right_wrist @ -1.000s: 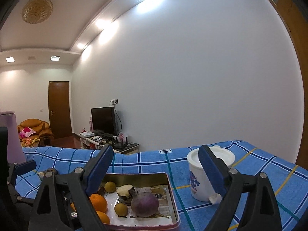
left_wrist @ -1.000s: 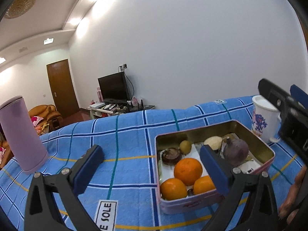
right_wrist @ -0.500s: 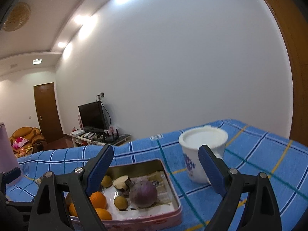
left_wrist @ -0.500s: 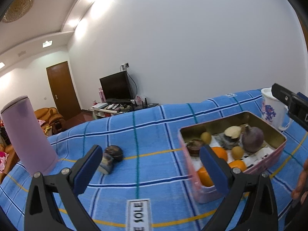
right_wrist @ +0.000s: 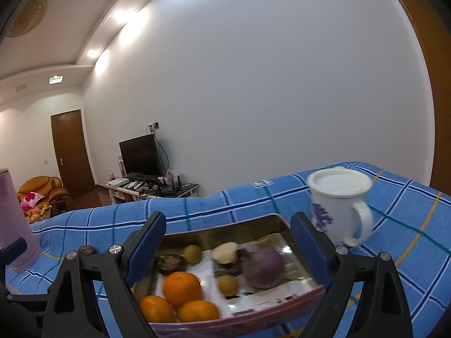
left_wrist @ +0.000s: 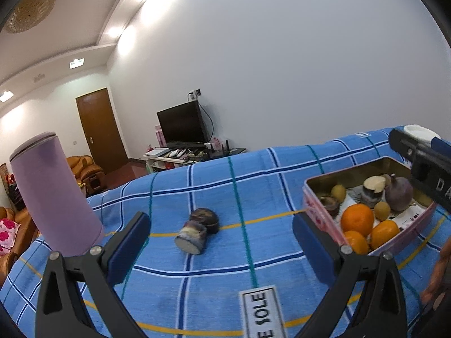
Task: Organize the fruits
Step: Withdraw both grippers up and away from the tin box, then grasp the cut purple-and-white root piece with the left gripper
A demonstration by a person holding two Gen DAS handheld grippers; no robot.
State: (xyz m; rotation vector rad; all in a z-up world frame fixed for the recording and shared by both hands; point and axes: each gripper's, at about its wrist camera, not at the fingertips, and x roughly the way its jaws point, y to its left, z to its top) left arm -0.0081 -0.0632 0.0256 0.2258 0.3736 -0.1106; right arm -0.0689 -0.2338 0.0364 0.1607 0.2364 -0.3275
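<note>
A pink tin box [left_wrist: 318,214] [right_wrist: 282,304] on the blue checked cloth holds three oranges [left_wrist: 357,219] [right_wrist: 181,288], small green fruits [right_wrist: 192,253], a purple round root [left_wrist: 398,193] [right_wrist: 262,267] and cut dark pieces. Two dark pieces [left_wrist: 197,229] lie loose on the cloth left of the box. My left gripper [left_wrist: 221,242] is open and empty, just short of those loose pieces. My right gripper [right_wrist: 227,242] is open and empty, hovering over the box.
A tall lilac tumbler [left_wrist: 53,197] [right_wrist: 11,225] stands at the left. A white lidded mug [right_wrist: 339,201] stands right of the box. A "SOLE" label [left_wrist: 260,312] lies on the cloth near me. The table [right_wrist: 408,225] drops off behind.
My left gripper has swung left from the box; the two loose dark pieces now sit between its fingers' line. My right gripper has dropped closer over the box.
</note>
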